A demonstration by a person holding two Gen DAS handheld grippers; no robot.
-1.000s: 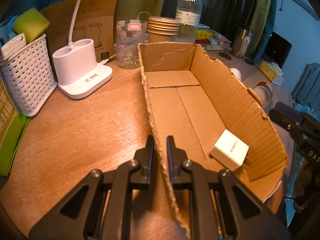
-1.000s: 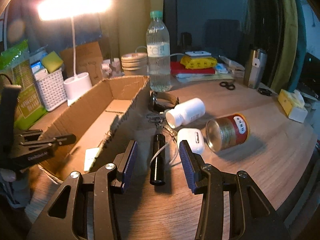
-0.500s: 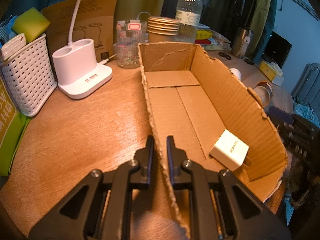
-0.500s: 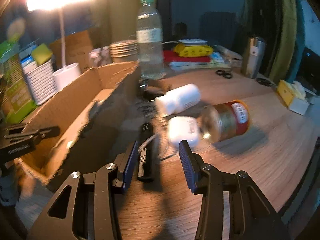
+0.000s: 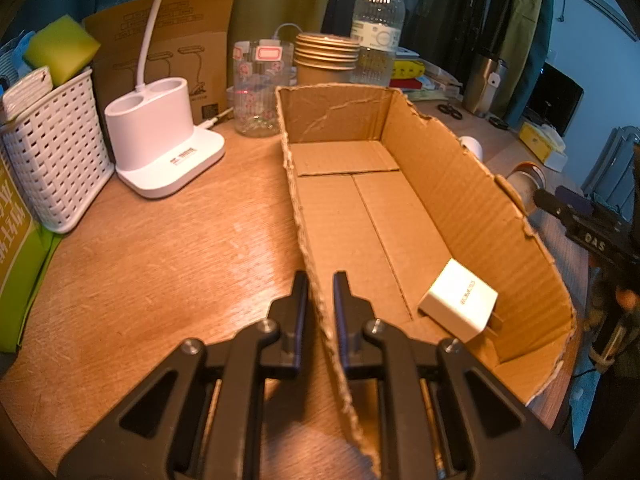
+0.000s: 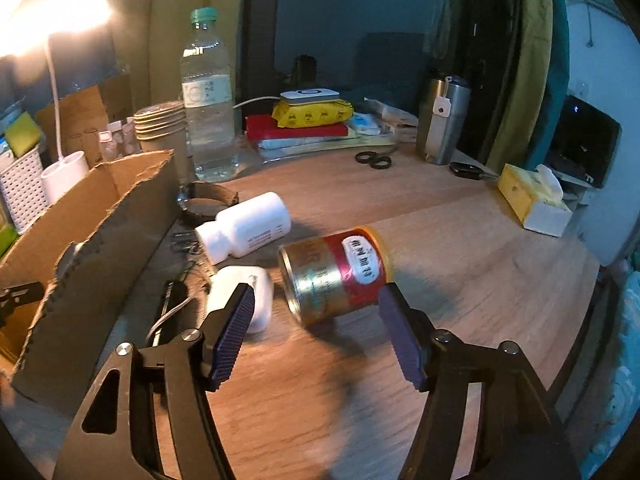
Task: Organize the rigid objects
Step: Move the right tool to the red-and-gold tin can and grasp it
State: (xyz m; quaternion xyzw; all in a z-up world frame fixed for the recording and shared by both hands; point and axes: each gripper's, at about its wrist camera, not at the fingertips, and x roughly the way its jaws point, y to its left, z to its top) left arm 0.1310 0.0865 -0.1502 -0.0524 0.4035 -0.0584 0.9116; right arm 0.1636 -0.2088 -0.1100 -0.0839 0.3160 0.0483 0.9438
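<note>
worktop (image 6: 460, 240): wood, pretty cluttered; loose stuff is laid out to the right of the box.
cardboard box (image 5: 400, 208): long and open-topped; its near left wall is pinched by the left hand-held gripper (image 5: 320, 292), jaws pressed onto the torn edge, same as a second ago, so the box is kept steady.
right hand-held gripper (image 6: 316, 320): a second ago it was lined up on the black flashlight with a narrower gap; now it's been swung right and its jaws are spread wide either side of the tin, nothing touched yet as far as can be told.
tin can (image 6: 336, 276): red and gold, lying on its side, just beside the white adapter. Looks like it's been picked as the next item; it could roll when squeezed.
white pill bottle (image 6: 244, 228): on its side behind the tin, not yet boxed.
white adapter (image 6: 244, 296): partly hidden by the left jaw.
white charger (image 5: 460, 304): already in the box, near corner.
black flashlight (image 6: 168, 312): left on the worktop by the box wall.
</note>
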